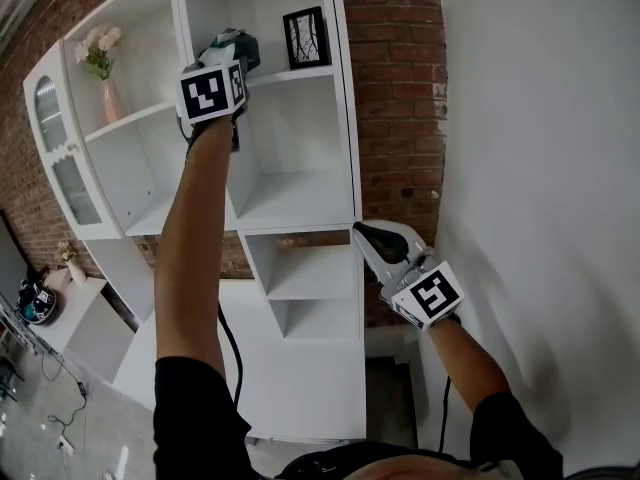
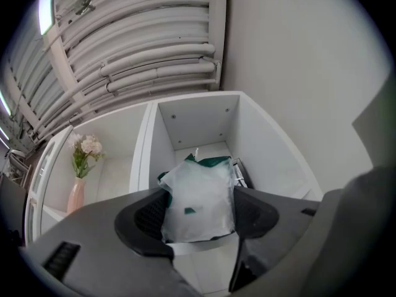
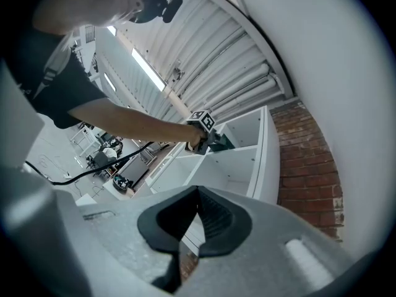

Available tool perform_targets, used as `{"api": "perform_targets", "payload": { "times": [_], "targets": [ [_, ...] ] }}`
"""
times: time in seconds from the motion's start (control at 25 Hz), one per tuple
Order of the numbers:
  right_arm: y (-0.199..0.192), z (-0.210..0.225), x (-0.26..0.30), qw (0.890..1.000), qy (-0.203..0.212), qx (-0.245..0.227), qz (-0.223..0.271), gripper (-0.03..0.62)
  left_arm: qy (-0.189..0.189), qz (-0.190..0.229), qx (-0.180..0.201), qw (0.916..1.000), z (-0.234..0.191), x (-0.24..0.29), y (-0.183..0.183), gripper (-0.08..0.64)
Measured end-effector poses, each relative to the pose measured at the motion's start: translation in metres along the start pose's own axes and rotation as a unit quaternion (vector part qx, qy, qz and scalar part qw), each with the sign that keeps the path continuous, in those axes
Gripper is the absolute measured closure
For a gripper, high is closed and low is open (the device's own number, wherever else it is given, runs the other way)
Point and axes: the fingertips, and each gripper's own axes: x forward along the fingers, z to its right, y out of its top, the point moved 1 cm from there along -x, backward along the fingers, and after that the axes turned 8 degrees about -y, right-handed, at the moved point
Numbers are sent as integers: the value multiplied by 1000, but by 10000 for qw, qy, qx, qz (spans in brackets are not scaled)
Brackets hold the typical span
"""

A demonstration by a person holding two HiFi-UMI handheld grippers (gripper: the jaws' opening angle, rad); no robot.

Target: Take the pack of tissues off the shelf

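Left claw [image 2: 199, 218] clamped on the pack of tissues [image 2: 201, 193], at the top shelf [image 1: 300, 198] bay just left of the picture frame [image 1: 305, 37]. Right claw [image 3: 197, 218] pinched together, empty, well below the frame. Soft pack: squeeze gently and pull straight out, clear of the frame.

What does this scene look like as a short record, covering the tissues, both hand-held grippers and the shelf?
pack of tissues: top shelf compartment, between left jaws
left hand-held gripper: shut on the pack
right hand-held gripper: shut, empty, lower right of the shelf
shelf: white, open compartments
other items: picture frame, vase of flowers
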Motion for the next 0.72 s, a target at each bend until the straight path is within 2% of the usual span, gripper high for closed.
{"api": "perform_targets", "payload": {
  "times": [0.36, 0.48, 0.72],
  "targets": [
    [14, -27, 11, 9996, 110, 186, 153, 591, -460, 937, 143, 9944, 14, -89, 36, 296],
    [15, -37, 12, 9992, 106, 327, 198, 591, -690, 1110, 181, 9913, 20, -122, 29, 296],
    [17, -57, 1, 9973, -10, 691, 256, 591, -1018, 1385, 57, 9851, 32, -193, -11, 295]
  ]
}}
